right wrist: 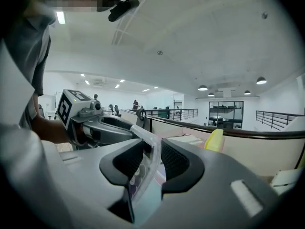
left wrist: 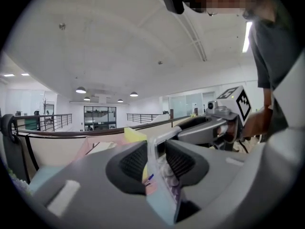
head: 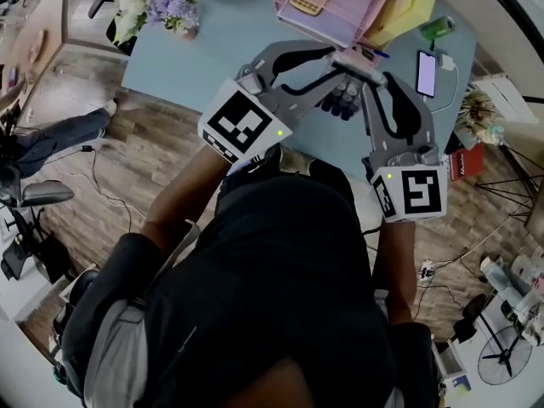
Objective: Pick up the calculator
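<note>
Clear-cased slab calculator with dark purple round keys (head: 343, 100) is held up over the near edge of the light blue tabletop (head: 212, 53), gripped from both sides. Left gripper (head: 333, 61) is closed to a narrow gap, its ribbed pads pinched on one edge of the clear casing (left wrist: 164, 178). Right gripper (head: 372, 82) is likewise clamped on the opposite edge (right wrist: 144, 173). Pink mesh tray (head: 340, 22) is seen just behind, and a white phone (head: 427, 72) lies to its right.
</note>
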